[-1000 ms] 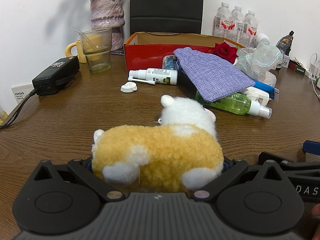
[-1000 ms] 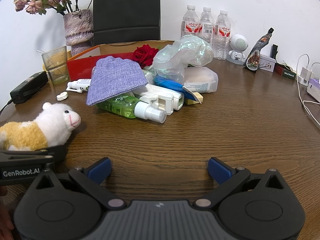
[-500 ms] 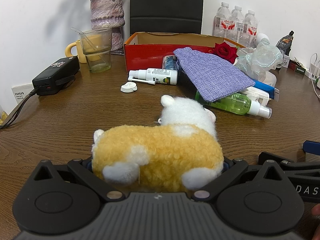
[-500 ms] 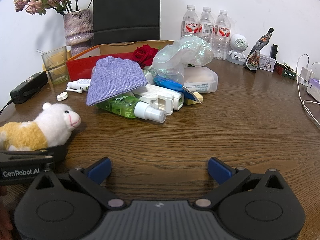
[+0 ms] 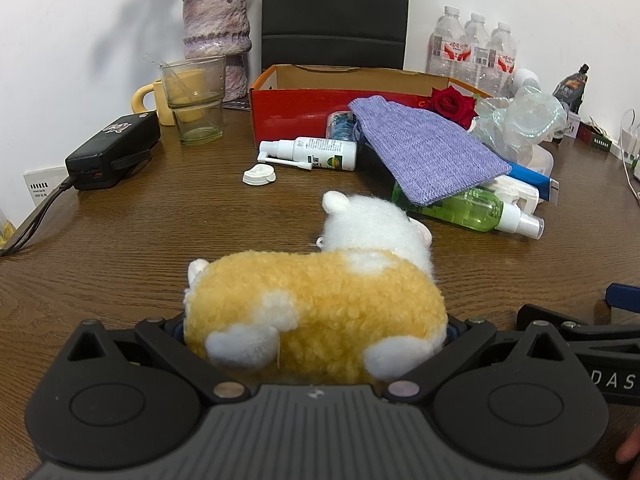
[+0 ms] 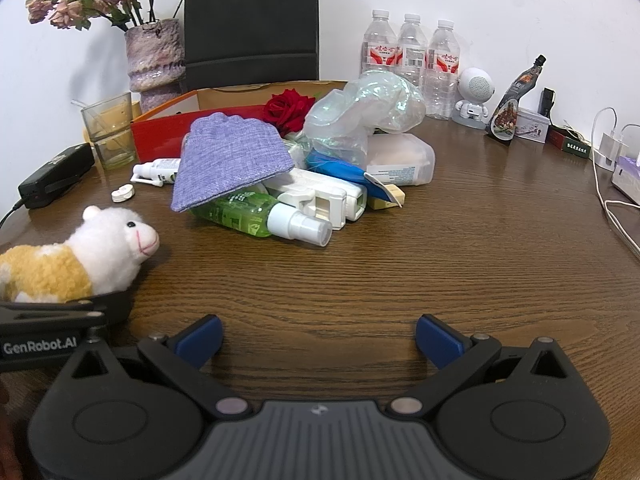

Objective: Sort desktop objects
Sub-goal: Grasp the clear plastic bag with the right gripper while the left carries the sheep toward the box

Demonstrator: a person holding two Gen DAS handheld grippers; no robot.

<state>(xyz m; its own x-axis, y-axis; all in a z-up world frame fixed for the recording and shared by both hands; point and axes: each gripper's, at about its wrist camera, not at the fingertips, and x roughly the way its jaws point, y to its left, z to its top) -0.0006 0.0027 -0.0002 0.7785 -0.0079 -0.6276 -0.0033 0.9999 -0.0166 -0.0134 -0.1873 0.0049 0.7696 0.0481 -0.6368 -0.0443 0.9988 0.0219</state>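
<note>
- My left gripper (image 5: 316, 330) holds the plush lamb (image 5: 316, 304) by its yellow body; the jaws press in on both flanks, their blue pads nearly buried in the fleece.
- The lamb sits low over the table (image 5: 160, 232), in front of the red box (image 5: 304, 112) and well short of it, its white head pointing toward the box. I cannot tell whether its feet touch the wood.
- My right gripper (image 6: 318, 338) stands wide, nothing between its blue pads (image 6: 200, 338), hovering over bare wood on the near side of the pile.
- The pile lies just in front of the red box: a purple pouch (image 6: 230, 160) draped over a green spray bottle (image 6: 256, 216), a white bottle beside them, crumpled clear plastic (image 6: 360, 108) and a red rose (image 6: 290, 108) against the box.
- A white nasal spray (image 5: 316, 154) and its loose cap (image 5: 258, 174) lie nearer the box's left corner.
- Change over the last second: none that I can see. Both wrist views match the earlier pair; the lamb, the pile and both grippers sit in the same places.
- Meaning for the task, as I judge it: the grasp is made but the carry has not begun. The lamb is secured, the box is empty as far as I can see, and the rest of the pile remains unsorted.
</note>
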